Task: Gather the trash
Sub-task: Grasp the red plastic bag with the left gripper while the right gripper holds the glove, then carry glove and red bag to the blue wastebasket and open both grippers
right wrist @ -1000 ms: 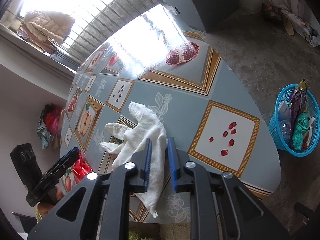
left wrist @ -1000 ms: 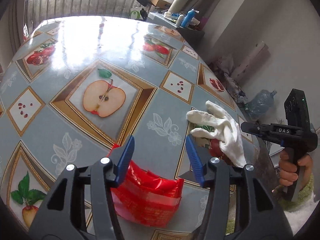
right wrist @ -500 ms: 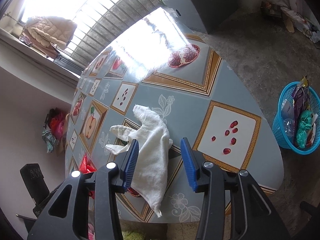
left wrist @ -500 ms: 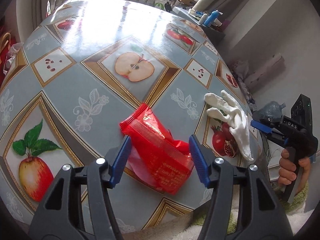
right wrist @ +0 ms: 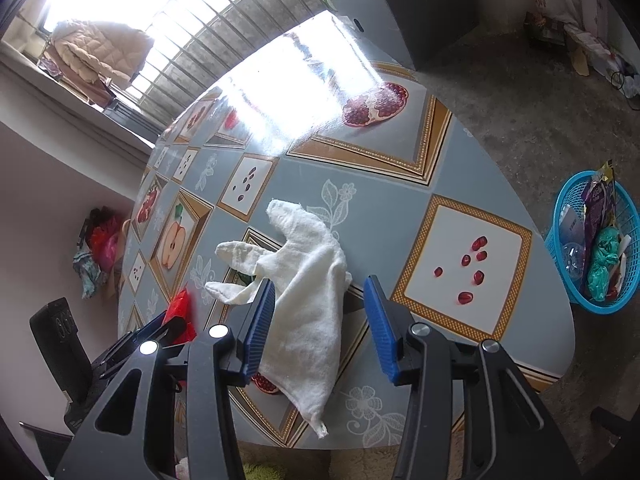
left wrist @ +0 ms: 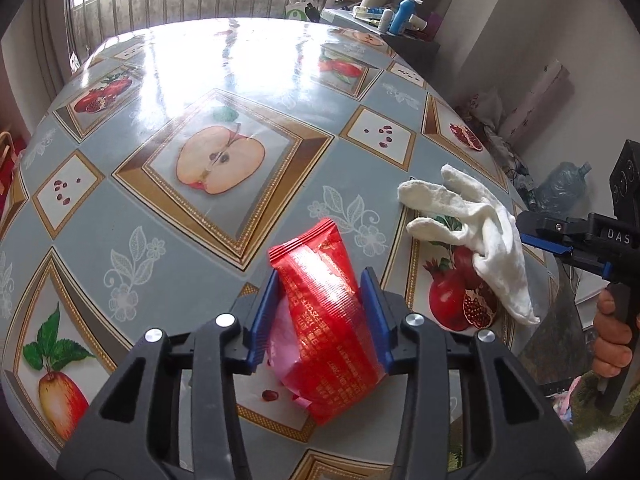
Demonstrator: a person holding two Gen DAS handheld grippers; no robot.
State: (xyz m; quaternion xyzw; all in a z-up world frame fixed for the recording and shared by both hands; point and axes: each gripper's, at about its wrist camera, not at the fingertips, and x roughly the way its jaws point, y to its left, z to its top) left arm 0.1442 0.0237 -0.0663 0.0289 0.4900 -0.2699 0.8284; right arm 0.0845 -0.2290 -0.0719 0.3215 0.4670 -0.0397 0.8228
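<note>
wrapper (left wrist: 324,312) on table (left wrist: 120,200), cloth (left wrist: 480,232) to its right

Left tool (left wrist: 320,312) clamped, right tool (right wrist: 320,320) spread wide

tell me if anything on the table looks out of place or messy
The white cloth lies crumpled near the table edge, one corner hanging over it. The red wrapper is creased, pinched in the left gripper.
</note>
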